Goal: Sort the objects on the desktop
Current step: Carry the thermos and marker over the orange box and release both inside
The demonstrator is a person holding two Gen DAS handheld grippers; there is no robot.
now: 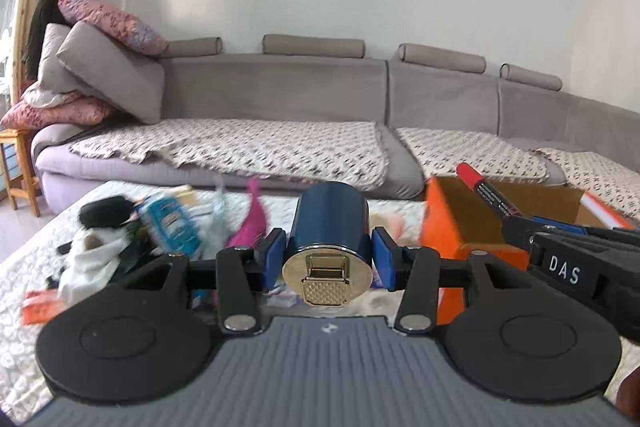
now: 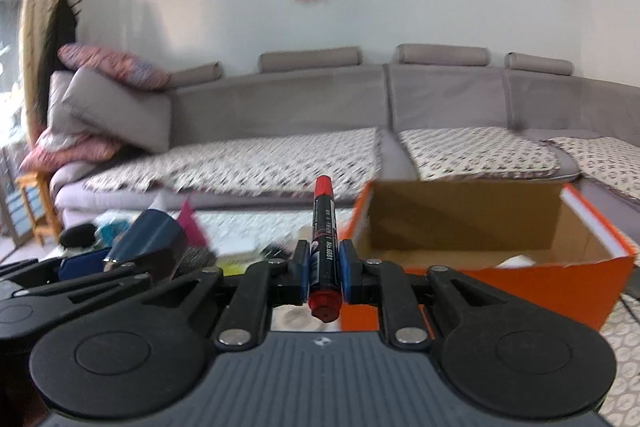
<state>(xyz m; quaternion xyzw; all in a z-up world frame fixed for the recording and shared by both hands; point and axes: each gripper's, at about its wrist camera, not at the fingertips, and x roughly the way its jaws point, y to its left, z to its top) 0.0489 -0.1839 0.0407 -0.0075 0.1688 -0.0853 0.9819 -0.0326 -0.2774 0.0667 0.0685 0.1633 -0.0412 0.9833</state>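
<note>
A dark blue cylindrical canister with a gold metal end cap is being gripped by the left gripper, held at lower centre of the left wrist view with both blue pads pressed against its sides and the capped end facing the camera. In the right wrist view the same canister is being seen at centre left, tilted.

A red-capped marker with a black printed barrel is being clamped narrowly by the right gripper, standing nearly upright at frame centre. In the left wrist view the marker is being seen at right, slanting toward the upper left.

An open orange cardboard box with a brown interior is being seen at right of centre, just behind the right gripper; something white, possibly paper, is lying inside it.

A blurred heap of mixed desktop items is lying at centre left on the white patterned tablecloth. A grey sofa is filling the background.
</note>
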